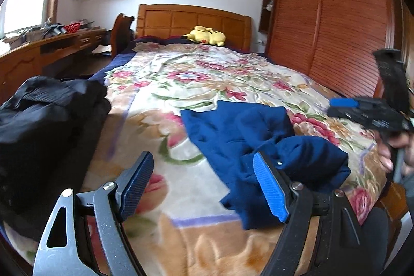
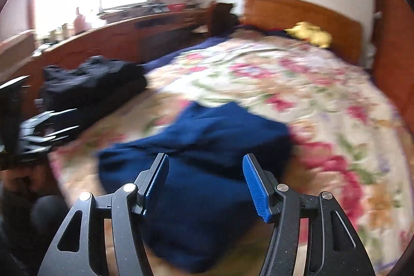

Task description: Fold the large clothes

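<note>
While the blue garment is lying bunched on the bed | left tongs and right tongs are hovering apart, empty | step: regrasping | next: pinching an edge.

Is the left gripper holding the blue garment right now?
No, the left gripper stands open and empty above the bed, and the blue garment lies loose on the blanket.
</note>
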Action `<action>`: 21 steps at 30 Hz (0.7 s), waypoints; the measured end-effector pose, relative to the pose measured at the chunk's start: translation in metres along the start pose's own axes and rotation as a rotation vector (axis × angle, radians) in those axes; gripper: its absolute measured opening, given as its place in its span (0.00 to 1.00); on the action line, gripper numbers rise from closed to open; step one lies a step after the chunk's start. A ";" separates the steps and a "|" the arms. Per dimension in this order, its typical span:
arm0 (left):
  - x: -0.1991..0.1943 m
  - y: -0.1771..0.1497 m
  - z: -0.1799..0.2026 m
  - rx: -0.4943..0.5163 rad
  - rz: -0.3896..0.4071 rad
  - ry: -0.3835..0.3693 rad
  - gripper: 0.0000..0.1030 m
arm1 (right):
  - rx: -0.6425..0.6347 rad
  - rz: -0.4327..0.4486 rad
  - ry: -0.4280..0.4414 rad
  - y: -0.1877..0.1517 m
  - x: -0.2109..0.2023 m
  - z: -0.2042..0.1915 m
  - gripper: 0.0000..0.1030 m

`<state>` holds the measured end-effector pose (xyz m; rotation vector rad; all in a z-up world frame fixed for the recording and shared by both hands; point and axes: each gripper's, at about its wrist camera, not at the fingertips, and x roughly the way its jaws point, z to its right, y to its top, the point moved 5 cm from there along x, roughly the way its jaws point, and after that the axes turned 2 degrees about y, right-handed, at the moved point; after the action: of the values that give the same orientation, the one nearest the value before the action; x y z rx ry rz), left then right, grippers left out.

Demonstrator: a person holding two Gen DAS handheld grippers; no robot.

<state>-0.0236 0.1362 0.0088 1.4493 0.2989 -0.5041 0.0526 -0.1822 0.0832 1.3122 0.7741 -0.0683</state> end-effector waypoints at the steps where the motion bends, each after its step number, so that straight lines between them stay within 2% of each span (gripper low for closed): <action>1: 0.002 0.000 0.003 0.007 -0.003 -0.001 0.78 | 0.013 -0.013 -0.024 0.001 0.011 0.012 0.60; 4: 0.009 -0.003 0.011 0.020 -0.020 -0.004 0.78 | 0.064 -0.065 -0.080 0.002 0.054 0.045 0.60; 8: 0.018 -0.011 0.012 0.041 -0.060 0.016 0.78 | 0.117 -0.112 -0.088 0.009 0.105 0.064 0.60; 13: 0.018 -0.026 0.006 0.035 -0.094 0.019 0.78 | 0.204 -0.120 -0.051 0.009 0.125 0.092 0.60; 19: 0.024 -0.043 0.013 0.021 -0.139 -0.046 0.78 | 0.298 -0.119 0.027 0.010 0.158 0.119 0.60; 21: 0.029 -0.047 0.018 0.033 -0.152 -0.056 0.78 | 0.300 -0.130 0.024 0.007 0.170 0.123 0.60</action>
<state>-0.0240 0.1120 -0.0436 1.4484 0.3600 -0.6744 0.2414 -0.2250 0.0023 1.5464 0.8934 -0.2817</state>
